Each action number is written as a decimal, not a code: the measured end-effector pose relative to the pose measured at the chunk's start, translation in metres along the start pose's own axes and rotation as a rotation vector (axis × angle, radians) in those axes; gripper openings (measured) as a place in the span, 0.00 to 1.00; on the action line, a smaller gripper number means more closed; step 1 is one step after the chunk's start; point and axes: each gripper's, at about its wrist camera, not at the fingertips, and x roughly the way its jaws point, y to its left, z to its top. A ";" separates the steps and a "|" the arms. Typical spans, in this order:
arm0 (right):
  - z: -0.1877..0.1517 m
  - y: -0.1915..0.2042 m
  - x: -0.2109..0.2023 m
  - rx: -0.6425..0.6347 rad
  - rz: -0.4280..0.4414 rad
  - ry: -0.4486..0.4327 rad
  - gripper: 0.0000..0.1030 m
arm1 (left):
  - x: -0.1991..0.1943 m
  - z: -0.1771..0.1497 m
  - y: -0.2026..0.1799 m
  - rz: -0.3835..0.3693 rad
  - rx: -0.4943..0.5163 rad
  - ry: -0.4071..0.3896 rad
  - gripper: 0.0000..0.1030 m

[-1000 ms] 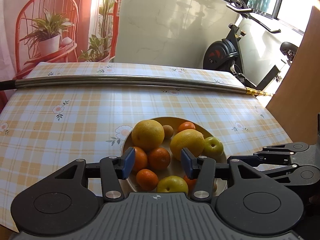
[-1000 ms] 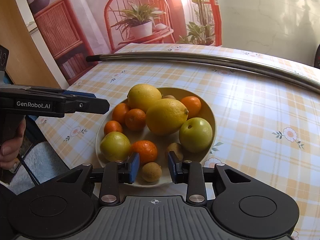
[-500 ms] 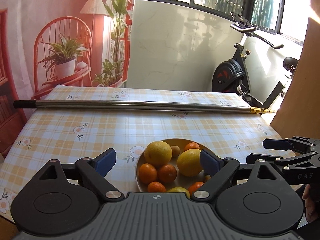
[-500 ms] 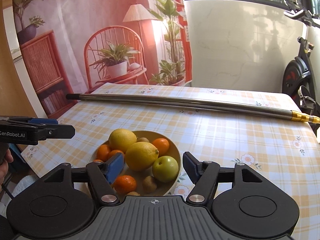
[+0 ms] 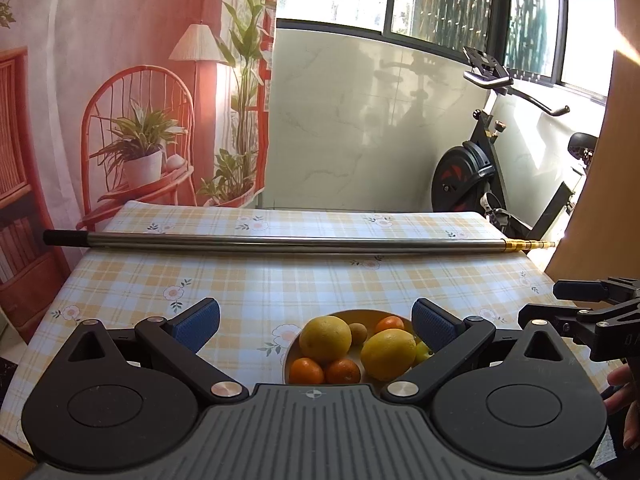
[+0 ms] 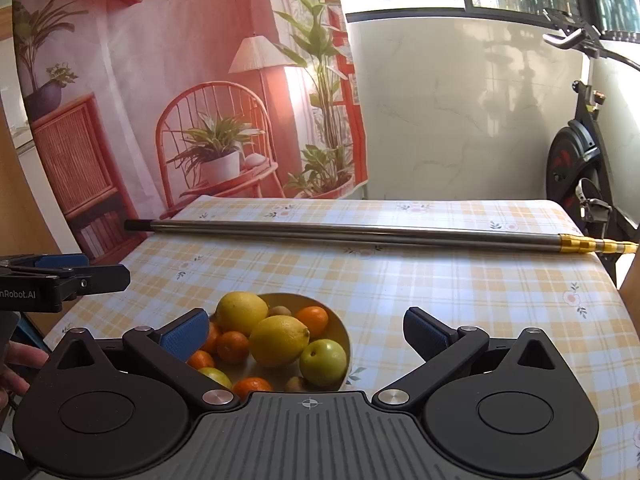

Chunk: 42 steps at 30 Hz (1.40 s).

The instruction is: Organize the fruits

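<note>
A tan bowl (image 5: pixel 360 312) (image 6: pixel 342 330) sits near the front of the checked table, piled with fruit. In it are a big yellow citrus (image 5: pixel 325 338) (image 6: pixel 241 313), a lemon (image 5: pixel 388 354) (image 6: pixel 279 340), a green apple (image 6: pixel 323 362), several mandarins (image 5: pixel 306 371) (image 6: pixel 232 346) and kiwis (image 6: pixel 296 383). My left gripper (image 5: pixel 316 322) hovers above and behind the bowl, its jaws opening wide and gripping nothing. My right gripper (image 6: pixel 306 332) hangs likewise, jaws opening, nothing between the pads. Each gripper shows at the edge of the other's view, the right gripper (image 5: pixel 580 312) and the left gripper (image 6: pixel 60 276).
A long metal pole (image 5: pixel 280 244) (image 6: pixel 340 234) with a gold tip lies across the table's far side. An exercise bike (image 5: pixel 480 168) stands beyond the right corner. A printed backdrop hangs behind, and a wooden panel (image 5: pixel 600 200) rises on the right.
Both grippers have lifted and drawn back from the bowl, tilting up. Their jaws went from nearly shut close over the fruit to wide apart. No fruit left the bowl.
</note>
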 end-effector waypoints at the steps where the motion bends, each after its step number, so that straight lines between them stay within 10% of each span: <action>1: 0.002 0.000 -0.002 0.003 0.000 -0.005 1.00 | -0.002 0.002 0.000 0.001 -0.001 -0.007 1.00; 27: 0.087 0.007 -0.112 0.002 -0.081 -0.280 1.00 | -0.094 0.085 -0.048 0.041 0.039 -0.315 1.00; 42: 0.093 0.013 -0.128 -0.011 -0.105 -0.315 1.00 | -0.103 0.082 -0.063 0.096 0.074 -0.335 1.00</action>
